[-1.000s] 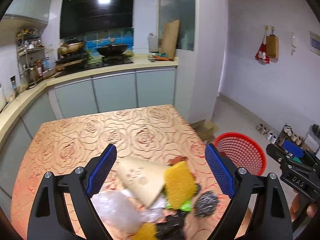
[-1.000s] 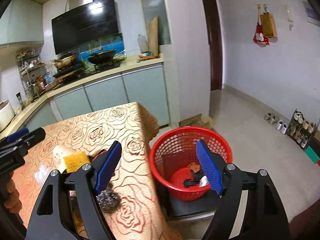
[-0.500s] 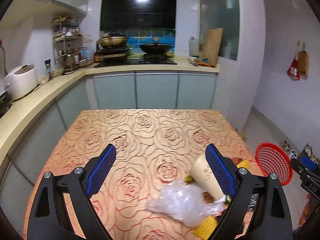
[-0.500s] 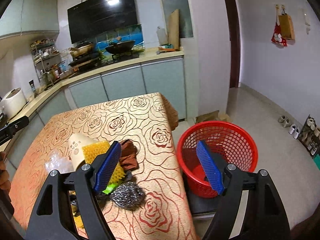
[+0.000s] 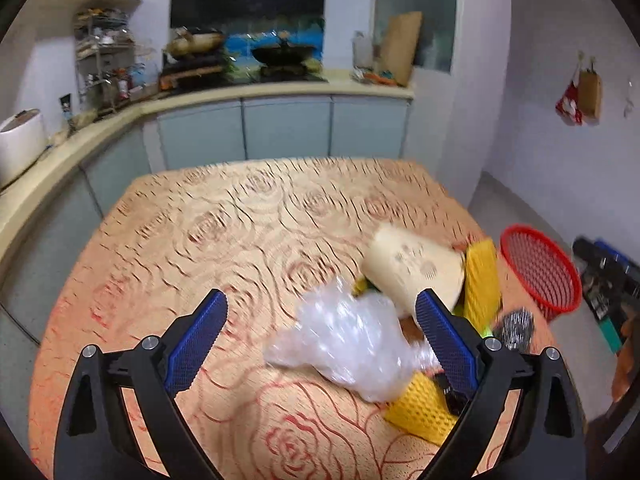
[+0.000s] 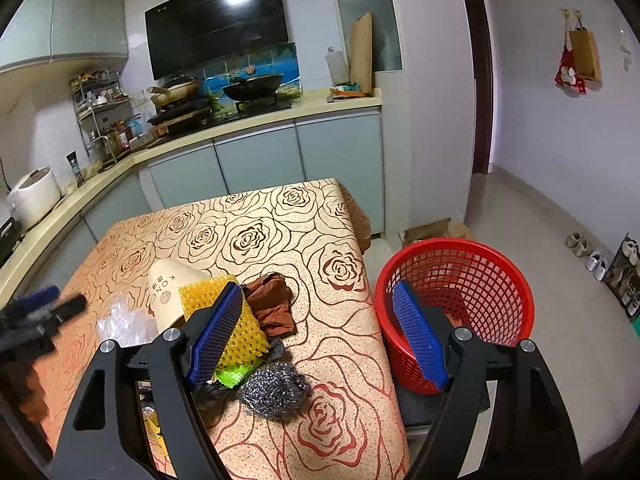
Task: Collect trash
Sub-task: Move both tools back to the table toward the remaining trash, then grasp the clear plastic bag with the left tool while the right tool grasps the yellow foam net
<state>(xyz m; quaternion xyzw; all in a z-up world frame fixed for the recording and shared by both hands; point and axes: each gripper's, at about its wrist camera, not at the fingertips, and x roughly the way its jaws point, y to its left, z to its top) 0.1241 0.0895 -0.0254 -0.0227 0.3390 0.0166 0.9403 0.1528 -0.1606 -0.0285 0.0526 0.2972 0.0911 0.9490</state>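
Observation:
A heap of trash lies on the rose-patterned table point(image 6: 256, 236): a clear plastic bag point(image 5: 348, 340), a beige paper cone point(image 5: 416, 268), yellow foam netting point(image 6: 232, 320), a brown crumpled wrapper point(image 6: 274, 304) and a steel wool ball point(image 6: 274, 390). A red mesh basket point(image 6: 480, 276) stands on the floor at the table's right side. My left gripper point(image 5: 320, 340) is open and empty, with the plastic bag between its fingers. My right gripper point(image 6: 316, 336) is open and empty, above the table's right edge between the heap and the basket.
A kitchen counter point(image 6: 240, 128) with a stove, pans and a rice cooker point(image 6: 34, 200) runs behind and left of the table. Cardboard point(image 6: 428, 230) lies on the floor behind the basket. Shoes point(image 6: 592, 256) sit by the right wall.
My left gripper has swung left and then back toward the heap, now framing the plastic bag. My right gripper has moved left from over the basket toward the table edge.

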